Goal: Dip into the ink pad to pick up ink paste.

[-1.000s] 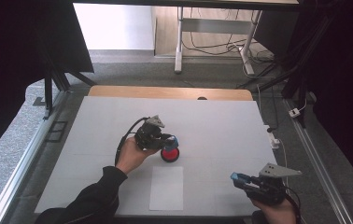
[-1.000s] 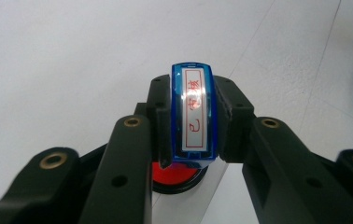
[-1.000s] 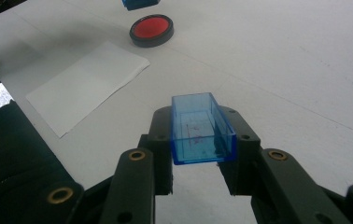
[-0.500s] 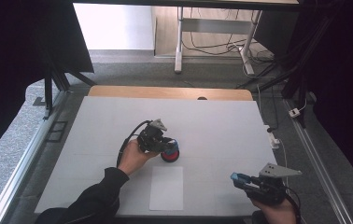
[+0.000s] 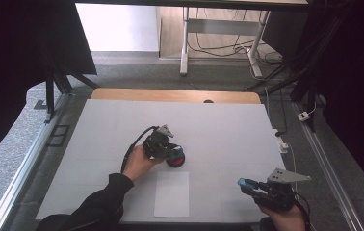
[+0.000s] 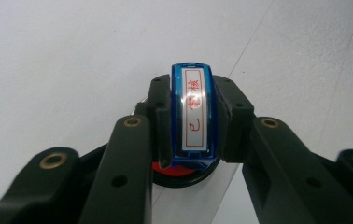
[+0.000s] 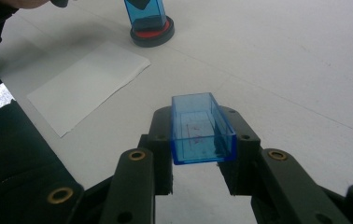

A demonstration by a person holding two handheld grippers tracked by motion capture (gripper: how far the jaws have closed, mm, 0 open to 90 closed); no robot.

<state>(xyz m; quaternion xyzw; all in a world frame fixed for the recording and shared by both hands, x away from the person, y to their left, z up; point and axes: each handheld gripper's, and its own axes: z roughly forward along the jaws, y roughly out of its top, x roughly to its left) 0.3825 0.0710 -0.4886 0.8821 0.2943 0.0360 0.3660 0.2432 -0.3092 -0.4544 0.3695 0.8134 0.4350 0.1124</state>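
Barely shifted, left hand-held gripper [image 6: 191, 121] clenches a blue stamp [image 6: 193, 114] on its red ink pad [image 5: 175, 160]; right hand-held gripper [image 7: 202, 154] grasps the blue cap [image 7: 201, 128].

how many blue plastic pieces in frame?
2. The blue stamp body is clamped in the left tongs, pressed on the red ink pad. The blue cap is in the right tongs.

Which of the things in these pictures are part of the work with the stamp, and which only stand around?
In use:
- blue stamp, held in the left gripper
- red ink pad, under the stamp
- blue stamp cap, held in the right gripper
- white paper sheet, probably for stamping

Just around:
- power strip at the table edge
- desk legs and cables behind the table
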